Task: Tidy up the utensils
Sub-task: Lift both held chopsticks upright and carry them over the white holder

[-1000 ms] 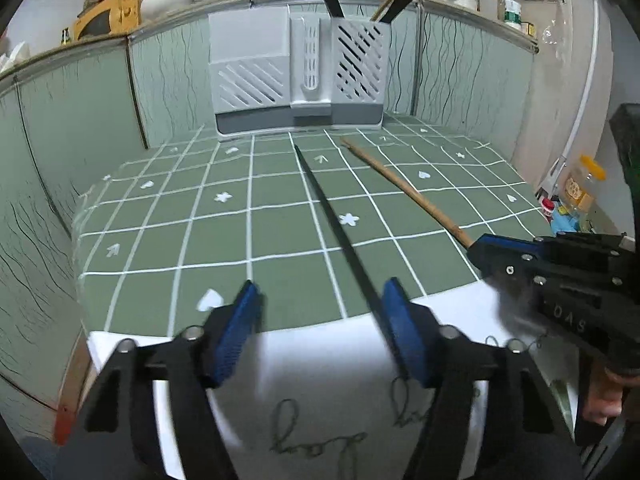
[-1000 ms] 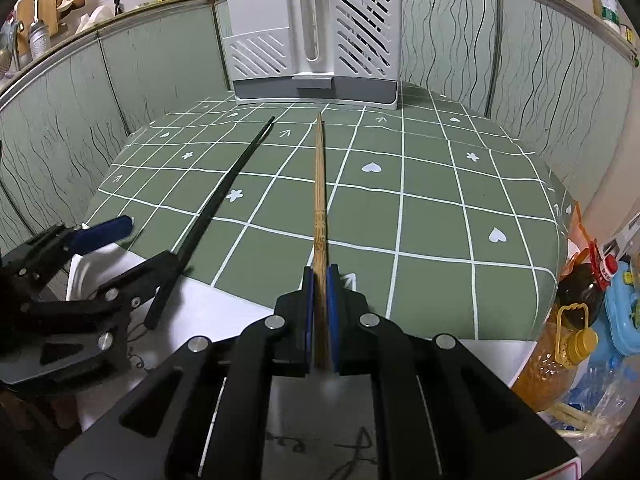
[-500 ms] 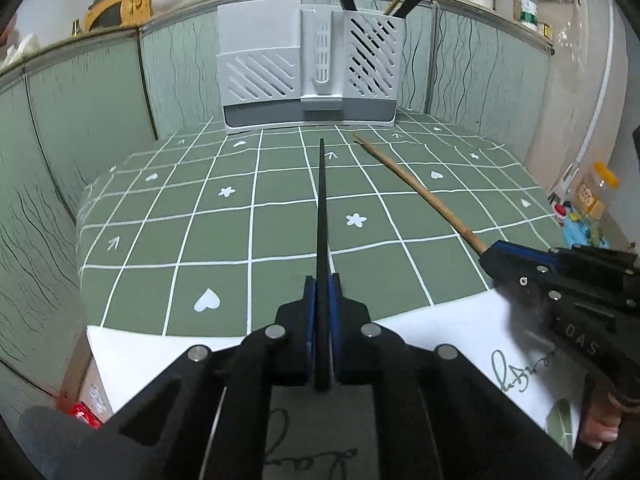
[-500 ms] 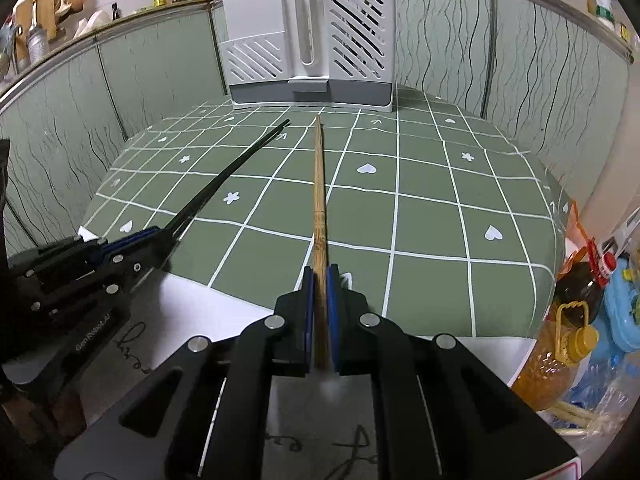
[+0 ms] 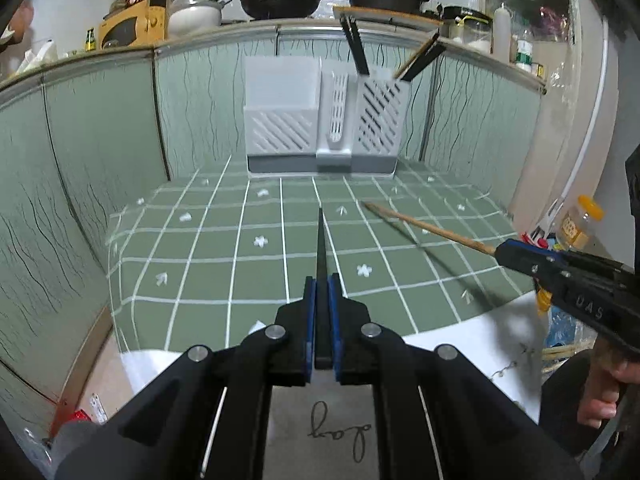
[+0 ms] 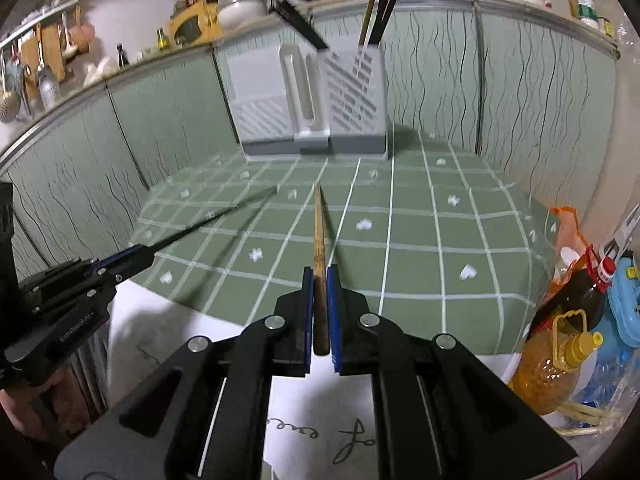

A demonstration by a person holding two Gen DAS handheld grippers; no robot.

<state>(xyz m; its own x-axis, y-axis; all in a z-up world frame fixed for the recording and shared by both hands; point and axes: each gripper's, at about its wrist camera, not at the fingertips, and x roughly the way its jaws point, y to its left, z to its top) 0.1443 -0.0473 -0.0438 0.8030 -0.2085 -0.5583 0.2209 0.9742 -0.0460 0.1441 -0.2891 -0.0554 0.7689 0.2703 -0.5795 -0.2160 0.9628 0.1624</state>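
My left gripper (image 5: 321, 280) is shut on the thick end of a black chopstick (image 5: 321, 240), which points forward above the green checked tablecloth (image 5: 208, 280). The right gripper (image 6: 320, 272) is shut on a wooden chopstick (image 6: 319, 232), also lifted off the cloth. Each gripper shows in the other's view: the right gripper (image 5: 504, 249) with the wooden chopstick (image 5: 424, 229), and the left gripper (image 6: 134, 254) with the black chopstick (image 6: 212, 218). A grey-white utensil holder (image 5: 320, 120) stands at the back of the table; several chopsticks stick out of its right slotted compartment (image 5: 380, 112).
Green patterned panels (image 5: 80, 152) wall in the table on three sides. White paper with script (image 5: 340, 432) covers the near edge. Oil bottles (image 6: 560, 352) and bags crowd the floor to the right. Pots and jars line the shelf (image 5: 192, 12) behind the panels.
The left gripper closed on the black chopstick. Both grippers then rose, lifting the two chopsticks off the cloth, and the holder now sits lower in both views.
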